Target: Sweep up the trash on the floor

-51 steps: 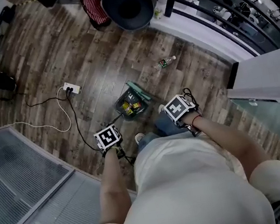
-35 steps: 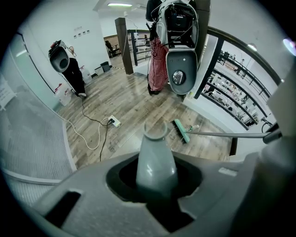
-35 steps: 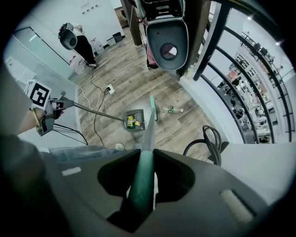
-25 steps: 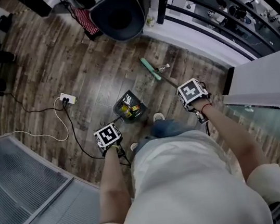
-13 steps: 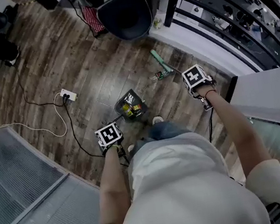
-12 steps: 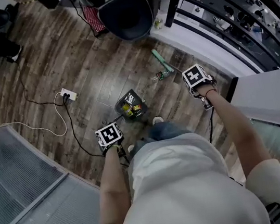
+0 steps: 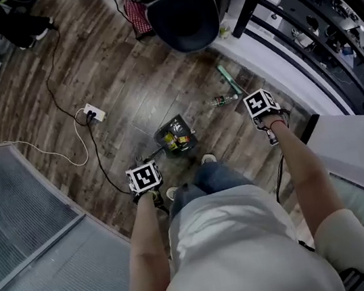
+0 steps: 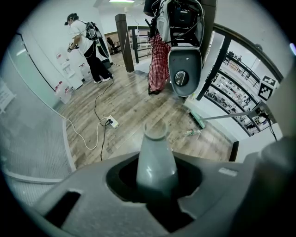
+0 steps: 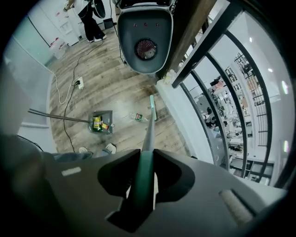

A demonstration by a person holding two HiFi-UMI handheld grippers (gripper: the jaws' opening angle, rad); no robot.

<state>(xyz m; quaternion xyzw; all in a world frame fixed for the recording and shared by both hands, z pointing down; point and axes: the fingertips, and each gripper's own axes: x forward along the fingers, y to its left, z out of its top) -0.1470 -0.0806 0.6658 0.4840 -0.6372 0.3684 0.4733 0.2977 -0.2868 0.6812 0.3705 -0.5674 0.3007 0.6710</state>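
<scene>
**A:** Item 1, trash?

**B:** Plastic bottle. Lying on floor near railing, just beside broom head. Prob. light, hard, rolls easily. Best shoved w/ bristles, not grabbed.

**A:** Tools?

**B:** Broom: long thin shaft, stiff, prob. light. Taken high on shaft, head down by bottle. Dustpan: on floor by feet, wrappers inside, well apart from bottle.

**A:** Claws?

**B:** Right claw: clamped narrow on green broom handle, no gap. Left claw: closed round grey dustpan handle, snug both sides.
</scene>
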